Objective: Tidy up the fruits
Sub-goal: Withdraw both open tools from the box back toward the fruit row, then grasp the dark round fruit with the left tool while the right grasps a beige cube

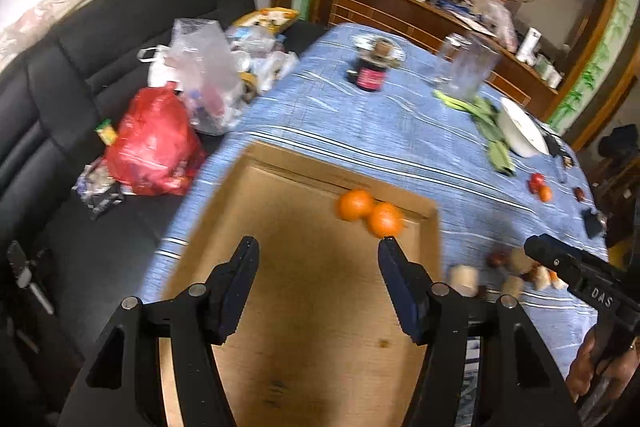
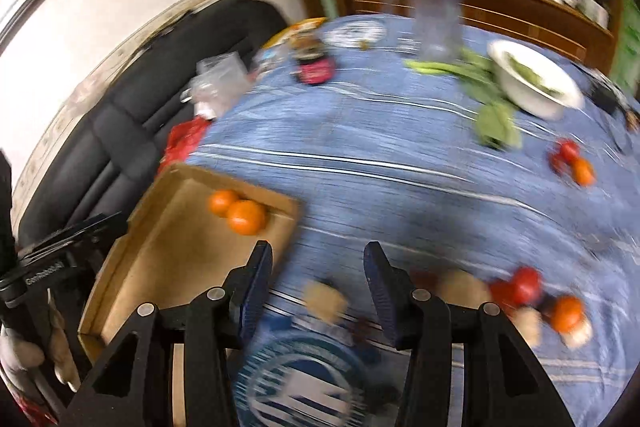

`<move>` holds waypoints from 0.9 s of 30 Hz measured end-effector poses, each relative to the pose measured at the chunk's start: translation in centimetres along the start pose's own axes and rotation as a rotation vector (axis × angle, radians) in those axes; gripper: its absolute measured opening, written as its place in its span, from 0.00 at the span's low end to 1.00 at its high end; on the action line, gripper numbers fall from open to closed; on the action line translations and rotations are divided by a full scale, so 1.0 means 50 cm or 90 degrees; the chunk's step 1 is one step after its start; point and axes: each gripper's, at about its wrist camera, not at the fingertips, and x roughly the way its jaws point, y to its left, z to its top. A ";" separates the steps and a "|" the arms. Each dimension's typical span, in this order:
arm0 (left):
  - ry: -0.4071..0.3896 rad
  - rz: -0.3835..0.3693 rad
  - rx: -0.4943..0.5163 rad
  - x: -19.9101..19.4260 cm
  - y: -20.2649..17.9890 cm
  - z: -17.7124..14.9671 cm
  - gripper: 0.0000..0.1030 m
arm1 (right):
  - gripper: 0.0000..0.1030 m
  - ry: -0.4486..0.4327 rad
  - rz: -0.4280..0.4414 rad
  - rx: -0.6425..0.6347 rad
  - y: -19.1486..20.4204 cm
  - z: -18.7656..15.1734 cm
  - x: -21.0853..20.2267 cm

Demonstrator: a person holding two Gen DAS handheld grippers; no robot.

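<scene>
A shallow cardboard tray (image 1: 300, 307) lies on the blue striped tablecloth, with two oranges (image 1: 354, 205) (image 1: 385, 219) touching in its far right corner. My left gripper (image 1: 318, 255) hangs open over the tray with nothing between its fingers. My right gripper (image 2: 318, 259) is open above the cloth just right of the tray (image 2: 172, 247), over a blurred beige lump (image 2: 320, 301). To its right sits a cluster with a red fruit (image 2: 526, 283) and an orange (image 2: 566, 313). Another red fruit (image 2: 568, 151) and orange (image 2: 584, 171) lie farther back.
A white bowl (image 2: 532, 83) with greens, loose leaves (image 2: 496, 123), a dark jar (image 1: 370, 73) and a clear container (image 1: 466, 67) stand at the table's far side. A red bag (image 1: 154, 143) and clear bags crowd the black sofa (image 1: 60, 87) on the left.
</scene>
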 end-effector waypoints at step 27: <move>0.147 -0.181 0.212 0.150 -0.392 -0.206 0.42 | 0.50 0.003 -0.148 0.144 -0.350 -0.138 -0.075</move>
